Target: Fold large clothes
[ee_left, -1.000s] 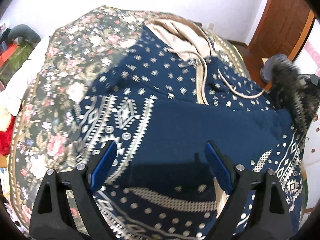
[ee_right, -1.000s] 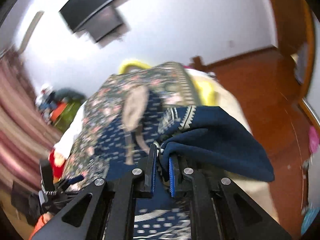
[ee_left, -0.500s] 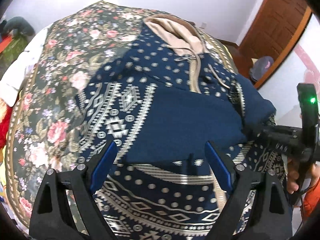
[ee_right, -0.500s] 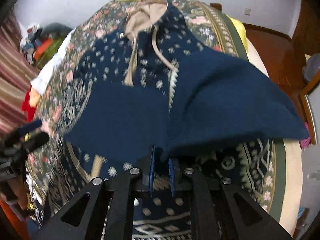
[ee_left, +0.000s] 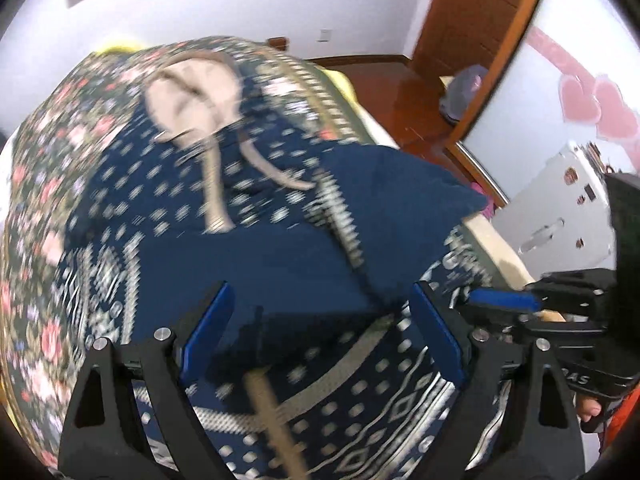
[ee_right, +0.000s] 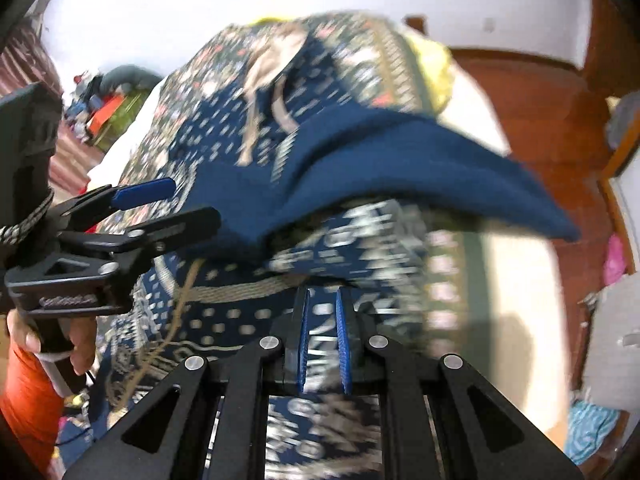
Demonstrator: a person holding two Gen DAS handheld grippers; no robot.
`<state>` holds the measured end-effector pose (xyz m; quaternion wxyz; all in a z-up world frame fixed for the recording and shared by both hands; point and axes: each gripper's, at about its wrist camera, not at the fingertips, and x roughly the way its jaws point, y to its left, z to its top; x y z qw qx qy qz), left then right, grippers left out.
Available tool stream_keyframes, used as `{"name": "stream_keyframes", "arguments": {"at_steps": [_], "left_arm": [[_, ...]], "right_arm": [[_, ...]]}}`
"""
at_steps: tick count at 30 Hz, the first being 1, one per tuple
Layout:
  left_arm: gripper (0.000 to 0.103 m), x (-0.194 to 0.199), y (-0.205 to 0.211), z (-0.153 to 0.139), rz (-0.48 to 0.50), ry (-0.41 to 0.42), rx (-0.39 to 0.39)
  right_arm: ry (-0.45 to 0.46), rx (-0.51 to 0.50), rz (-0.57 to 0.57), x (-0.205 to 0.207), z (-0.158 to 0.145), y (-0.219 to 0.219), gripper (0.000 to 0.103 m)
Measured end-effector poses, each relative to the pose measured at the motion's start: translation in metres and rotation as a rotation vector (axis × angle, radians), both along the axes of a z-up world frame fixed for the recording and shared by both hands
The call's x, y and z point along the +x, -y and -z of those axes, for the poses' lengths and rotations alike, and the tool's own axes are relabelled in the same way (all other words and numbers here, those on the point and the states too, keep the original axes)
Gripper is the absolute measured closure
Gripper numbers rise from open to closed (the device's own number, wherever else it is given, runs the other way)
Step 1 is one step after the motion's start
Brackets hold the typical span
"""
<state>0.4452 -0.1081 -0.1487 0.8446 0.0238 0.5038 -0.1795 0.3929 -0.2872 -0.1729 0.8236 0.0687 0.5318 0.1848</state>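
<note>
A navy hooded sweater (ee_left: 168, 184) with white patterns and a beige hood lies face up on a floral bedspread (ee_left: 44, 152). Both sleeves (ee_left: 384, 200) are folded across its chest, plain navy side up; the right one also shows in the right wrist view (ee_right: 400, 168). My left gripper (ee_left: 320, 320) is open and empty, over the sweater's lower body. My right gripper (ee_right: 322, 320) has its jaws slightly apart with nothing between them, just above the hem near the bed's right edge. It also shows at the right of the left wrist view (ee_left: 504, 300).
The bed's right edge (ee_right: 512, 280) drops to a wooden floor (ee_right: 540, 92). A white cabinet (ee_left: 560, 208) and a wooden door (ee_left: 472, 12) stand to the right. Clutter (ee_right: 108, 108) lies on the floor at the far left of the bed.
My right gripper has let go of the right sleeve, which now lies across the chest, and has drawn back toward the hem. My left gripper has shifted right; both views are blurred by motion.
</note>
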Motion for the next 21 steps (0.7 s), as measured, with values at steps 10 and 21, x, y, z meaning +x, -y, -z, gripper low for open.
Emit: {"name": "stream_keyframes", "arguments": {"at_steps": [10, 21], "left_arm": [[0.013, 0.040, 0.124, 0.005, 0.211, 0.008, 0.115], [0.042, 0.043, 0.245, 0.077, 0.449, 0.110, 0.500]], "right_arm": [[0.015, -0.059, 0.257, -0.014, 0.000, 0.118, 0.094], [-0.036, -0.032, 0.347, -0.027, 0.029, 0.159, 0.094]]}}
